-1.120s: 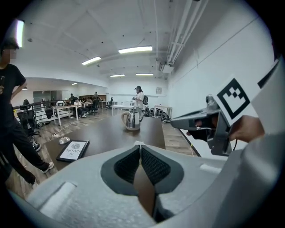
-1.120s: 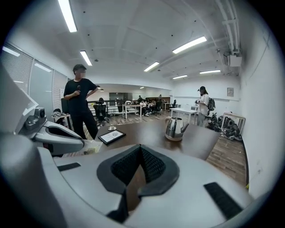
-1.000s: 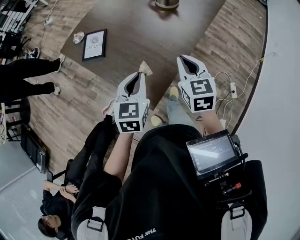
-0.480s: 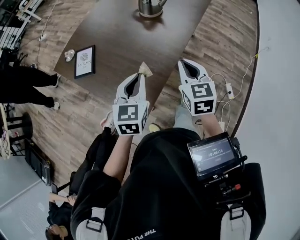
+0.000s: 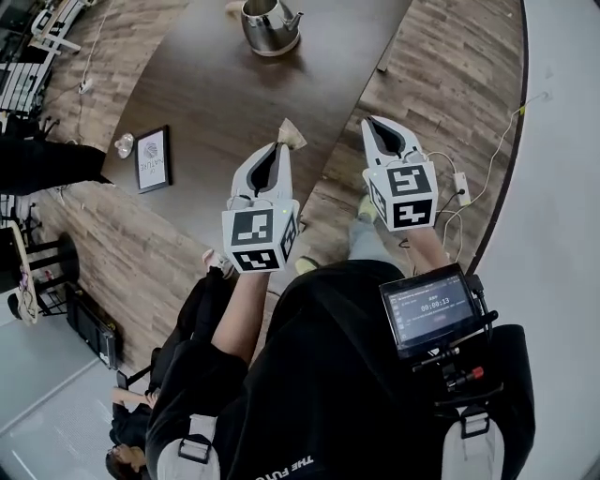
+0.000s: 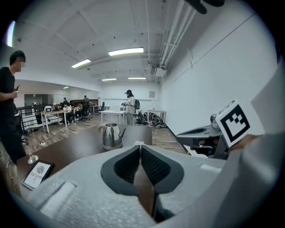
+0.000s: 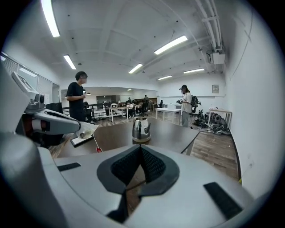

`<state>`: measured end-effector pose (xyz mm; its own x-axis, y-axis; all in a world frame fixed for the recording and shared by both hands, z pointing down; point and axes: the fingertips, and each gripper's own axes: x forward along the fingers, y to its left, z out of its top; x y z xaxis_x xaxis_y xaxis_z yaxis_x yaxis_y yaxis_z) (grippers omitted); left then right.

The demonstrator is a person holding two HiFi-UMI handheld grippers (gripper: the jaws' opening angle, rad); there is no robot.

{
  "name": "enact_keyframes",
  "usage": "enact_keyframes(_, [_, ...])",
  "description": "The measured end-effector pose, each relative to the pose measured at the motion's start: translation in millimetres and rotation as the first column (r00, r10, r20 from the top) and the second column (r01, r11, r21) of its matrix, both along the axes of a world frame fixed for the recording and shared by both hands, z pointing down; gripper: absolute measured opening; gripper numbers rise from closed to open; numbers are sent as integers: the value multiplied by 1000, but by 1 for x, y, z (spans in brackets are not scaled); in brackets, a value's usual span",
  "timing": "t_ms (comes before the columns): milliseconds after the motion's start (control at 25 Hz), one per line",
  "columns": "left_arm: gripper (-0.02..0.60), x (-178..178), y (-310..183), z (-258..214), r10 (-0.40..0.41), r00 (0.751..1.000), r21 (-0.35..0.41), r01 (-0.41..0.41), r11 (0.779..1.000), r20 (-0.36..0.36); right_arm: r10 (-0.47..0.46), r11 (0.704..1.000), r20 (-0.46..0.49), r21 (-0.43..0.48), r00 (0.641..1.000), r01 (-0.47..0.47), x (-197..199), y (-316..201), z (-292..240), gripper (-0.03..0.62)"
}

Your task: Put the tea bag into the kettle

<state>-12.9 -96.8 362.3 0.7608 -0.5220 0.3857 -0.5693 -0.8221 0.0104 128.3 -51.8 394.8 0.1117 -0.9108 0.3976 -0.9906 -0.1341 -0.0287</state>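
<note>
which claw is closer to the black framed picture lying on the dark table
Left. The left claw, gripping the white tea bag, is over the dark table to the right of the black-framed picture; the right claw is farther right, over the wood floor.

I see a bright, evenly lit office under long ceiling lights (image 7: 172, 44), which glare white. The dark table (image 5: 225, 94) has a soft sheen and the kettle (image 5: 267, 23) glints. Both gripper views bulge and darken at their round edges, and the nearest surfaces are blurred.
</note>
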Motion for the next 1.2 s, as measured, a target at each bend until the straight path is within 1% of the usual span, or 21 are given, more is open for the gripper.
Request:
enact_keyframes(160, [21,75,-9,8,12,1000,1,-12,1000,26,22,1000,34,-6,999,-21,73,-1,19,0])
enact_keyframes(240, [21,97,-13,7,12,1000,4,-12,1000,28,24,1000,44,-11,999,-24,93,-3,24,0])
enact_keyframes(360, [21,104,-18,-2,14,1000,13,-14,1000,28,26,1000,49,-10,998,-26,101,-7,20,0])
enact_keyframes(480, [21,103,-22,-10,13,1000,23,-14,1000,27,23,1000,47,0,999,-23,99,-12,11,0])
enact_keyframes(600, [21,104,-25,-23,15,1000,33,-16,999,16,20,1000,44,6,999,-20,99,-16,3,0])
enact_keyframes(760, [21,114,-30,-41,33,999,46,-33,998,2,31,999,47,9,998,-31,105,-22,-6,0])
enact_keyframes(920, [21,147,-28,-51,63,998,50,-63,997,-8,46,999,65,6,997,-46,130,-21,-4,0])
enact_keyframes(1080, [21,168,-25,-67,105,994,71,-103,992,-16,65,998,72,9,995,-66,141,-23,-10,0])
enact_keyframes(1200, [21,205,-18,-51,116,993,79,-116,990,-6,76,997,87,12,993,-77,173,-13,9,0])
